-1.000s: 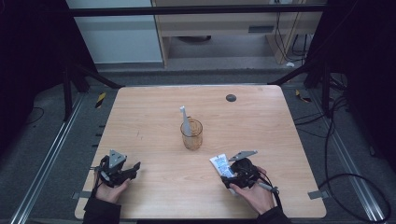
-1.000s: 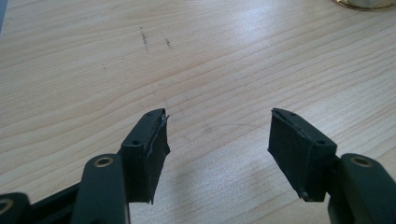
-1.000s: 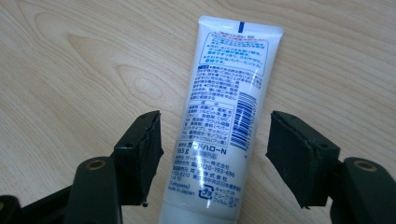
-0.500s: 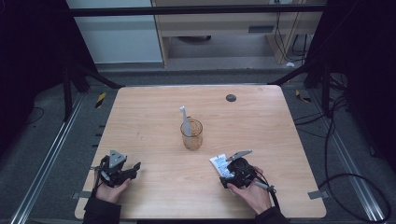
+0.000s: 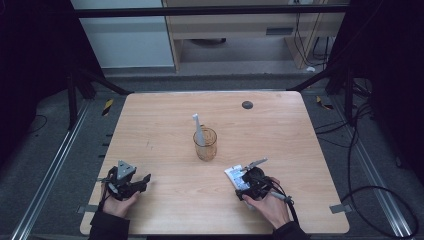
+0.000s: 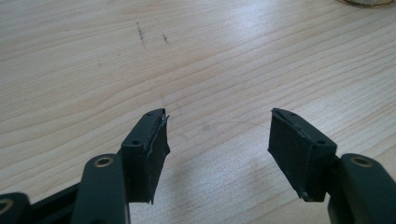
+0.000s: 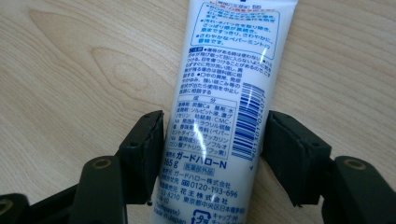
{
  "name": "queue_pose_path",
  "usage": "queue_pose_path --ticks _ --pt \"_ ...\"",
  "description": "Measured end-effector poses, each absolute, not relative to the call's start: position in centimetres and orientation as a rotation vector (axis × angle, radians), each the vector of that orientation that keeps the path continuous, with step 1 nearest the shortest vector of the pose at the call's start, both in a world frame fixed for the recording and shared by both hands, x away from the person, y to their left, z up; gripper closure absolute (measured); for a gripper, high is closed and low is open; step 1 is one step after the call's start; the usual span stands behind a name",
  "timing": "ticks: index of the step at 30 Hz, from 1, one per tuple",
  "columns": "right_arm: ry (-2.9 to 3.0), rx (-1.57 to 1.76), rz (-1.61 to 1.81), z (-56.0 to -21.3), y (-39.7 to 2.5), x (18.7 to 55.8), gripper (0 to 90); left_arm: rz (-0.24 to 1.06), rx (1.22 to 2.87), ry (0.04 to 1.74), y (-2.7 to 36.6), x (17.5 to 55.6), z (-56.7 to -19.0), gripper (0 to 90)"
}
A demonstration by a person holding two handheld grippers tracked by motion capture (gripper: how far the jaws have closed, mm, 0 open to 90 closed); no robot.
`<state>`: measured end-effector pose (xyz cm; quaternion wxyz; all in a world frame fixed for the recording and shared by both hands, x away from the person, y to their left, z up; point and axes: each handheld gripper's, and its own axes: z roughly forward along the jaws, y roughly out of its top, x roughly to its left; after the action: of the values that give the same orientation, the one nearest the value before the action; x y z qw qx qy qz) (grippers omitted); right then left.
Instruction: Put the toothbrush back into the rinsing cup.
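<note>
A white toothpaste tube [image 7: 219, 93] with blue print lies flat on the wooden table [image 5: 165, 125], near its front right. My right gripper [image 7: 215, 126] straddles the tube's lower end, one jaw on each side, spread about as wide as the tube, and the tube still rests on the wood. From above, the right gripper [image 5: 241, 183] sits just behind the tube [image 5: 233, 174]. My left gripper [image 6: 218, 126] is open over bare wood, and the high view shows the left gripper [image 5: 143, 181] near the front left edge. A clear glass cup [image 5: 205, 145] holding a white toothbrush [image 5: 198, 127] stands mid-table.
A small black disc [image 5: 247, 105] lies near the table's far edge. Dark frame rails run along both sides of the table, and cables lie on the floor at the right. The rim of the cup [image 6: 369, 2] peeks in at the top right of the left gripper view.
My right gripper has edged slightly left and forward along the tube. The left gripper, the cup and the toothbrush have stayed put.
</note>
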<state>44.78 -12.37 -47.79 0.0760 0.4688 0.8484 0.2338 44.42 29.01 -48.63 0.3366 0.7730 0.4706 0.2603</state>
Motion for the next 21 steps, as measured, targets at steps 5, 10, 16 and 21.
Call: queue_pose_path --ticks 5,10,16,21 --pt "2.554 1.405 0.657 -47.70 -12.05 45.05 38.8 0.688 2.023 1.222 28.97 44.36 -48.68 36.9" --pt "2.564 1.419 0.649 -47.64 -12.08 45.21 38.8 0.678 2.024 1.226 29.25 44.41 -48.88 37.0" --pt "2.598 1.422 0.586 -47.44 -11.78 45.50 38.0 0.679 2.039 1.209 28.86 44.45 -48.86 37.0" --pt "2.614 1.436 0.561 -47.31 -11.64 45.70 38.6 0.672 2.035 1.218 29.03 44.48 -48.92 37.0"
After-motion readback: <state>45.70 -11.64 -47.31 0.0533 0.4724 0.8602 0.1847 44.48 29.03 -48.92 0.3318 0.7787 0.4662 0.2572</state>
